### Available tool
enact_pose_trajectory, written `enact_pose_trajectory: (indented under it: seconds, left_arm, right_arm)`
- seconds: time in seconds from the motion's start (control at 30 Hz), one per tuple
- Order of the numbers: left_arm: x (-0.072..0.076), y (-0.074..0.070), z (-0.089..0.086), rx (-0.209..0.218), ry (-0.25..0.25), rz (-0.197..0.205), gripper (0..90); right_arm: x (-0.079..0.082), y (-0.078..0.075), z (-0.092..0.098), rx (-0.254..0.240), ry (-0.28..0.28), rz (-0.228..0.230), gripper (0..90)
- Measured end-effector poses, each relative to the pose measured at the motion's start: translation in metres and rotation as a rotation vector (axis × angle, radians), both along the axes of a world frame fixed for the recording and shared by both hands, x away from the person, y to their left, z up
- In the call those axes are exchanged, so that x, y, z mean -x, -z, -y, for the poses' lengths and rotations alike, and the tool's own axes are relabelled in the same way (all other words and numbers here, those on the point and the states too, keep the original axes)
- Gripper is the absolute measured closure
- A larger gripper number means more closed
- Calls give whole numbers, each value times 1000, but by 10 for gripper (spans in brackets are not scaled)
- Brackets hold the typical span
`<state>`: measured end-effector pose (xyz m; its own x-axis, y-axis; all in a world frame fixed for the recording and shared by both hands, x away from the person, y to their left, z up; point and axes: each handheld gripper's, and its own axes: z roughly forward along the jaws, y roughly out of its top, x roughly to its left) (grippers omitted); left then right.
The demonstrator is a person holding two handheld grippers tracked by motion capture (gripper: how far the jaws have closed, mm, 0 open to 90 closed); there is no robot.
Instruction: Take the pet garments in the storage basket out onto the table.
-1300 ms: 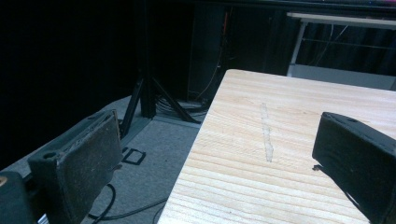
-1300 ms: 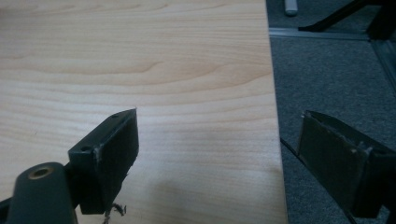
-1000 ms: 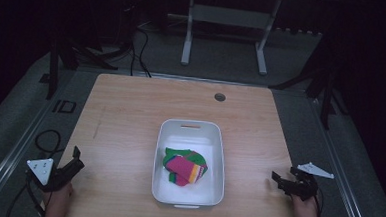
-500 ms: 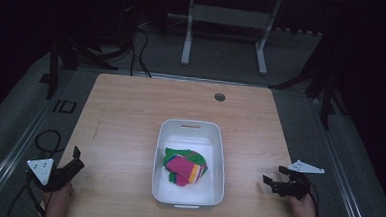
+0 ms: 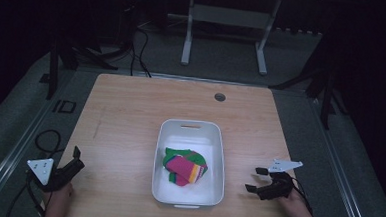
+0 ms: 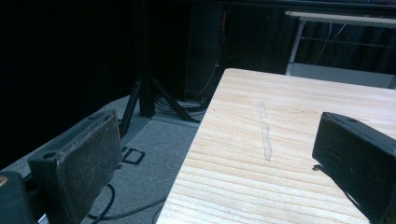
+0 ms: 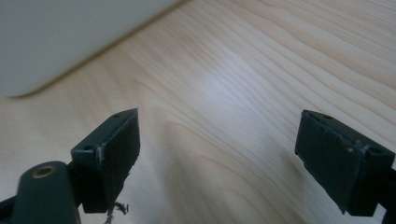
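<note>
Now | left claw [image 5: 74, 158] released | right claw [image 5: 256, 179] released (near tub [image 5: 217, 155])

The whole wooden desk [image 5: 129, 135] is seen from above and behind in the high view, faced forward and down, from well back. The desk's left front corner and the dark floor beyond are looked over from low and near in the left gripper view. The desk grain and the white tub [image 7: 56, 42] wall are viewed very closely in the right gripper view. The desk surface is shared by all three.
</note>
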<state>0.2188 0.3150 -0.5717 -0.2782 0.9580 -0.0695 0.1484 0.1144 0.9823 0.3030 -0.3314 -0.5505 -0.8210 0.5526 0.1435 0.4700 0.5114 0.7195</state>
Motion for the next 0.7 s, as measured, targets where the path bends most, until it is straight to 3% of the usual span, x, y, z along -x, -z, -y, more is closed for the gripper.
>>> enact_pose_trajectory:
  seconds: [0.17, 0.5, 0.7]
  left_arm:
    - [0, 0, 0, 1, 1, -1, 19]
    - [0, 0, 0, 2, 3, -1, 18]
    - [0, 0, 0, 2, 4, -1, 19]
  right_arm:
    - [0, -7, -13, -9, -53, 3, 139]
    - [2, -39, -39, -8, -148, 23, 137]
    - [3, -70, -54, -9, -182, 53, 132]
